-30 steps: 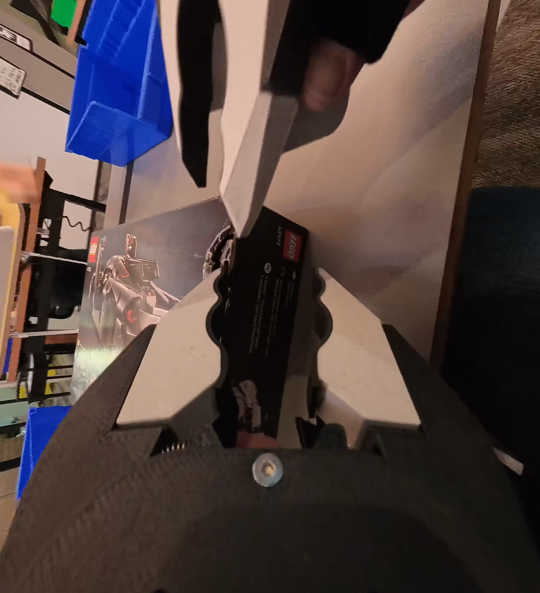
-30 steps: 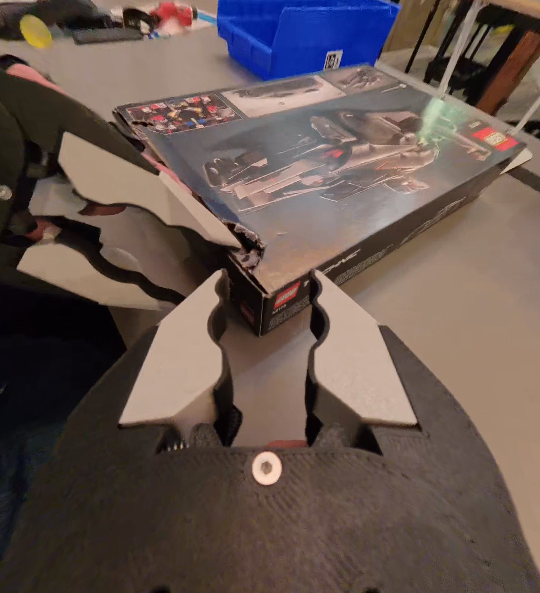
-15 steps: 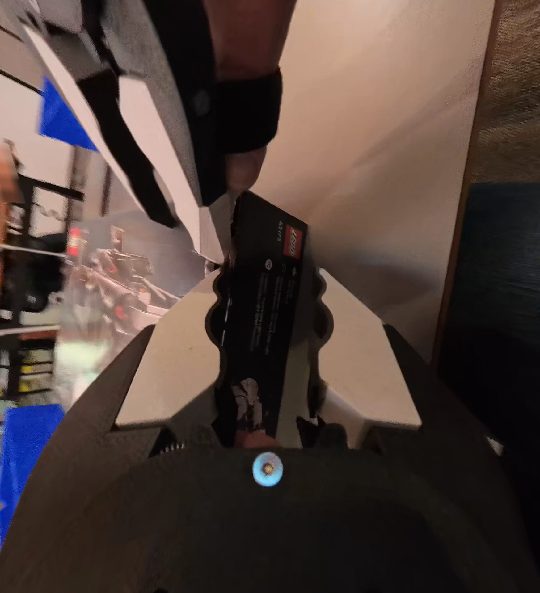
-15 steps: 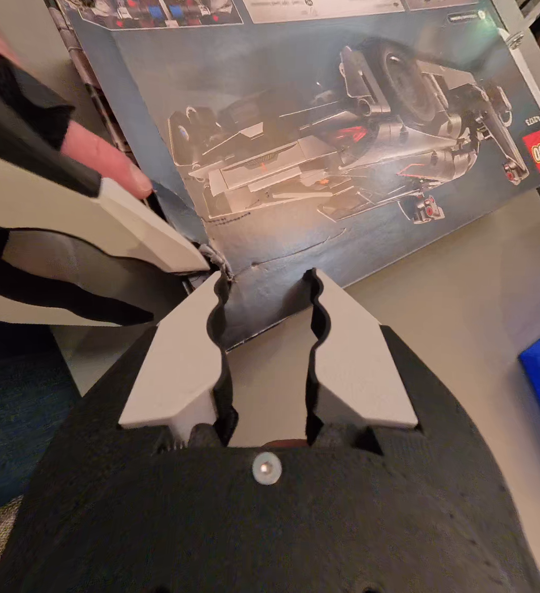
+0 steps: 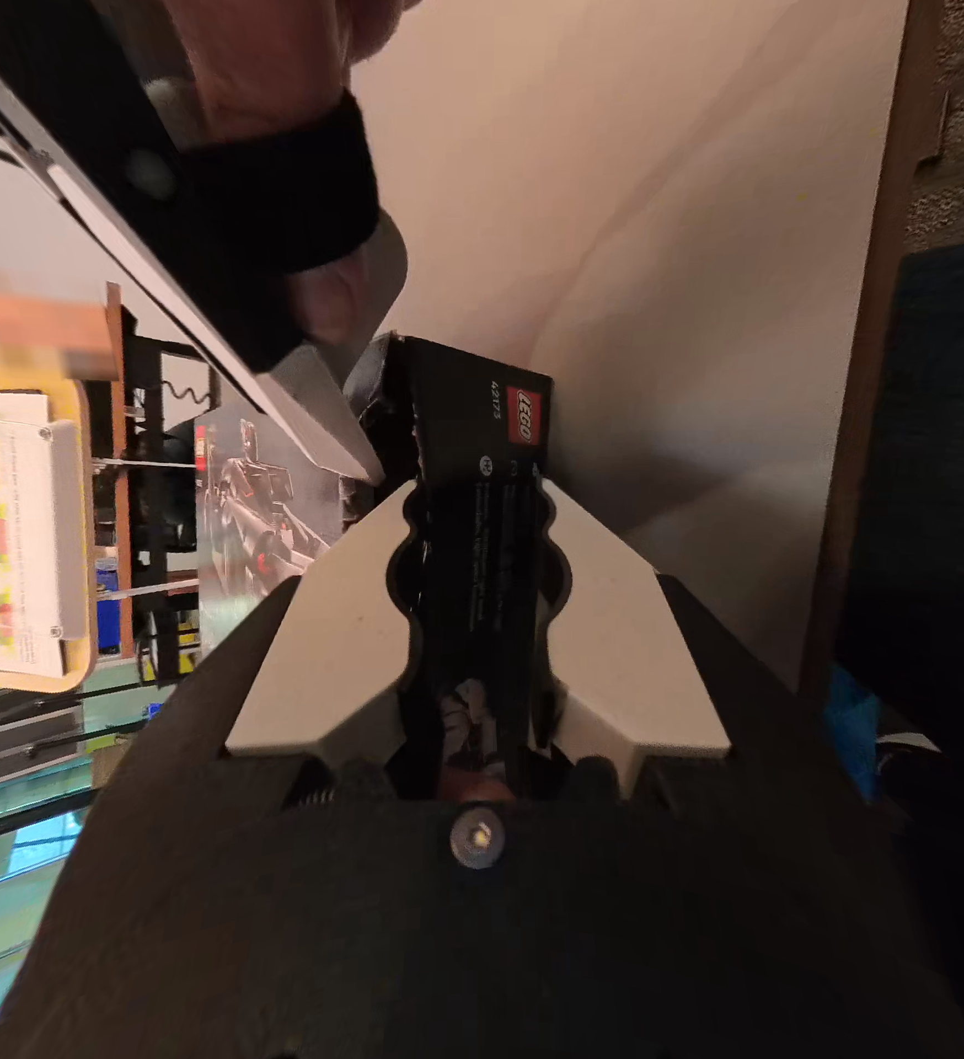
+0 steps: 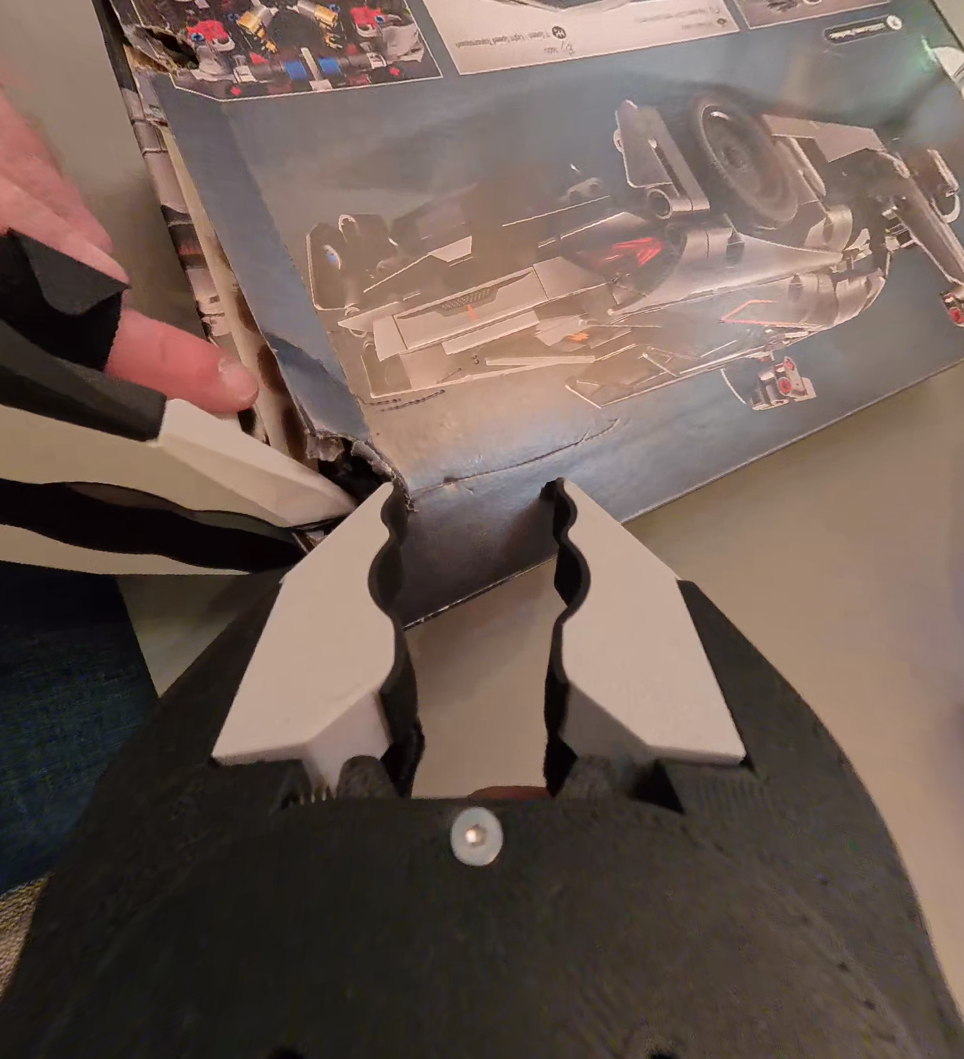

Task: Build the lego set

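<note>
Pale grey tabletop [image 6: 812, 573] underneath, with dark carpet [image 6: 38, 745] past its edge. Propped up on one long edge there: large dark blue-grey cardboard lego box [image 6: 525, 229] printed with a vehicle, end flap not yet opened out. Left gripper [image 5: 477, 487] clenched across the box's narrow black end face, pads pressing both sides. Right gripper [image 6: 471, 493] released, jaws spread, tips right at the torn cardboard corner [image 6: 353, 452]. Likely trouble: ragged corner ripping further instead of the flap opening cleanly, if pried hard; box twisting or slipping out of the left grip, given smooth card and a tilted load; contents spilling toward the table edge once opened.
</note>
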A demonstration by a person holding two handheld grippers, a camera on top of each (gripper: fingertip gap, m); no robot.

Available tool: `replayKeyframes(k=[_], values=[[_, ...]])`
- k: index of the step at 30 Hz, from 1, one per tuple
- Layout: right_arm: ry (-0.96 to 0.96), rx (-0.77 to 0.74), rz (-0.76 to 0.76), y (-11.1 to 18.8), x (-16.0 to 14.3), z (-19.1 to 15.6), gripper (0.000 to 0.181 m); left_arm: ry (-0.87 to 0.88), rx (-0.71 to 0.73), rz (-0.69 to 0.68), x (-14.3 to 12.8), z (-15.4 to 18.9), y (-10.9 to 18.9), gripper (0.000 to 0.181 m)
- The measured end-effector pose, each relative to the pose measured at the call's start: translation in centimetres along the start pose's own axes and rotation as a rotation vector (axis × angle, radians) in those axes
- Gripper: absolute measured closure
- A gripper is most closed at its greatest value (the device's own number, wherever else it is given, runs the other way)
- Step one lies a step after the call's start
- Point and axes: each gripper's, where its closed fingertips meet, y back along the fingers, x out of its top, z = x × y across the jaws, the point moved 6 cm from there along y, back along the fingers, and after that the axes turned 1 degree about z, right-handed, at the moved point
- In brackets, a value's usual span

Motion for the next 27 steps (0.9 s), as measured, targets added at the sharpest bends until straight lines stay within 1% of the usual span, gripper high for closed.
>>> replayKeyframes(k=[1, 5, 7, 9, 10, 12, 14, 16, 17, 19, 21, 24, 27], values=[[-0.014, 0.01, 0.002, 0.0, 0.0, 0.1, 0.132, -0.008, 0.013, 0.006, 0.0, 0.0, 0.0, 0.15], [-0.05, 0.036, 0.006, 0.1, 0.0, 0.2, 0.132, -0.087, 0.088, 0.034, -0.3, 0.3, -0.1, 0.149], [-0.053, 0.033, 0.0, 0.0, 0.1, 0.2, 0.132, -0.099, 0.112, 0.052, -0.3, 0.4, -0.1, 0.15], [-0.067, 0.045, 0.001, 0.1, 0.1, 0.3, 0.132, -0.122, 0.115, 0.045, -0.3, 0.8, 0.0, 0.145], [-0.06, 0.046, -0.002, 0.1, 0.1, 0.3, 0.132, -0.11, 0.085, 0.043, -0.4, 0.7, 0.0, 0.143], [-0.054, 0.045, -0.008, 0.0, 0.1, 0.3, 0.132, 0.02, -0.07, 0.01, 0.0, 0.1, 0.1, 0.139], [-0.049, 0.037, -0.01, -0.1, 0.0, 0.5, 0.132, 0.086, -0.201, -0.01, 0.1, -0.3, -0.1, 0.131], [-0.041, 0.045, -0.016, -0.1, 0.1, 0.5, 0.132, 0.212, -0.379, 0.001, 0.3, -1.1, 0.1, 0.13], [-0.04, 0.047, -0.02, -0.2, 0.1, 0.6, 0.132, 0.238, -0.429, -0.001, 0.3, -1.6, 0.0, 0.131], [-0.05, 0.052, -0.014, -0.3, 0.2, 0.8, 0.132, 0.203, -0.45, -0.046, 0.4, -1.9, -0.2, 0.124], [-0.049, 0.058, -0.016, -0.4, 0.4, 1.1, 0.132, 0.186, -0.429, -0.036, 0.5, -2.2, -0.4, 0.123], [-0.035, 0.063, -0.025, -0.6, 0.5, 1.1, 0.132, 0.205, -0.415, -0.026, 0.4, -2.2, -0.8, 0.125], [-0.042, 0.085, -0.031, -0.6, 0.6, 1.1, 0.133, 0.172, -0.406, -0.065, 0.7, -2.0, -1.4, 0.128]])
